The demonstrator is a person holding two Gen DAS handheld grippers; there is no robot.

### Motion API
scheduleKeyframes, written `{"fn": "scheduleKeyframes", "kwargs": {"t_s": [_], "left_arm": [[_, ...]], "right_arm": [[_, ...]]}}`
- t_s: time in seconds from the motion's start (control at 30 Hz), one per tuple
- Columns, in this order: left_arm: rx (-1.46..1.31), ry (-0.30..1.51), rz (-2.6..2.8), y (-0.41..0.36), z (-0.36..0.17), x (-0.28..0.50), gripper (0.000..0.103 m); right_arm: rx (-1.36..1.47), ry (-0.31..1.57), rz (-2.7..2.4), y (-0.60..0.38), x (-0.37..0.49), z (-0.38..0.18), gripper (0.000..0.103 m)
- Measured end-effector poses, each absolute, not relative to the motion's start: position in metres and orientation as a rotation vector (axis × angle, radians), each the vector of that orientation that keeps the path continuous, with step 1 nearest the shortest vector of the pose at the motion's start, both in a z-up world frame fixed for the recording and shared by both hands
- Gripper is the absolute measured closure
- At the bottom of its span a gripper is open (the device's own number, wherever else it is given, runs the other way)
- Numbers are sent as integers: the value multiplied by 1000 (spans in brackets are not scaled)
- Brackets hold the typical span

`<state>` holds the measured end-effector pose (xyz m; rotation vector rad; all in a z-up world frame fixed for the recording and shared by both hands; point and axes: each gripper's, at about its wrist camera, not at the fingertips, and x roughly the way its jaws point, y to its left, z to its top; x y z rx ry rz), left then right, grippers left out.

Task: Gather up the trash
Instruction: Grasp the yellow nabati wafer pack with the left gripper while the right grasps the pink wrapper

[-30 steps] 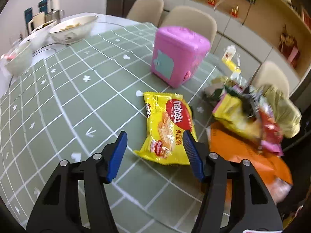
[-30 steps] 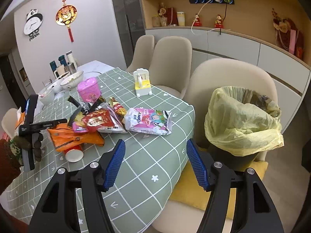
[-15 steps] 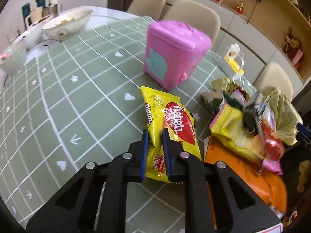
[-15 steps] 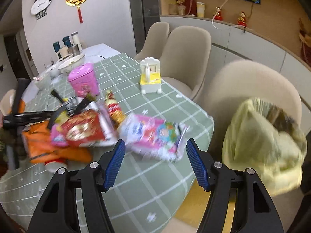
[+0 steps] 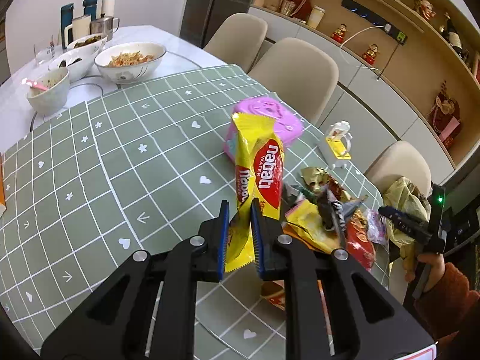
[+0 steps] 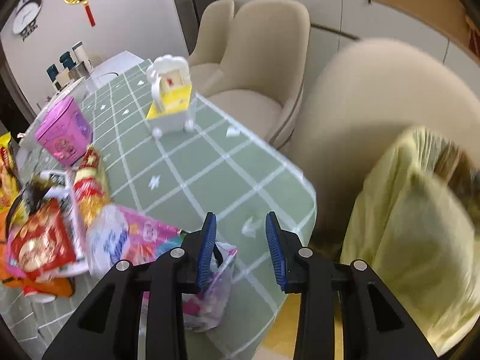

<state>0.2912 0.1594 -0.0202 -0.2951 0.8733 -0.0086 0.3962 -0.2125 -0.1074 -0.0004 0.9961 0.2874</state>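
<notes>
Nabati wafer packet (image 5: 260, 177) hangs clenched in your left hand-held gripper (image 5: 239, 237), lifted for binning; your right hand-held gripper (image 6: 241, 250) stays released.

yellow wafer pack (image 5: 260, 177) w/ red logo oval, pink box (image 5: 270, 117) behind gripper, counter cloth (image 5: 126, 156) green w/ white grid, bin bag (image 6: 411, 240) pale yellow

We see even, bright indoor light in both views, with only soft shadows on the desk (image 5: 120, 156). The left view is sharp around the left tongs (image 5: 240, 231). The right view is smeared by motion: the wrappers (image 6: 45, 240) left of the right tongs (image 6: 241, 249) and the yellow bag (image 6: 420, 240) to their right blur. Fisheye bending darkens every corner.
</notes>
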Motion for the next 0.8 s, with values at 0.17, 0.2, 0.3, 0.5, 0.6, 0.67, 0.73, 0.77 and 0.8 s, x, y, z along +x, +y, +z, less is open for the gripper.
{"fn": "scheduleKeyframes", "kwargs": {"t_s": [0.17,0.2,0.3,0.5,0.6,0.67,0.73,0.77,0.8], "left_arm": [[-277,862,-33,151,-19,290,89],[-279,862,-31,151,-20,290,89],[-295,858,-26,156,-22,290,89],[-331,859,4,176,-28,288,90],[-360,849,9,186,-28,281,91],[-362,843,10,191,-27,277,92],[-356,846,10,195,-30,273,92],[-354,857,11,198,-34,271,92],[-354,873,10,200,-39,270,92]], "right_arm": [[97,1061,382,-209,350,-113,70],[102,1042,414,-206,338,-108,70],[77,926,433,-198,316,-88,69],[1,926,496,-162,318,-82,51],[-31,937,452,-145,328,-93,51],[-36,955,422,-142,337,-97,51],[-44,971,398,-143,341,-104,51],[-42,982,398,-146,339,-105,51],[-39,990,401,-146,342,-108,51]]}}
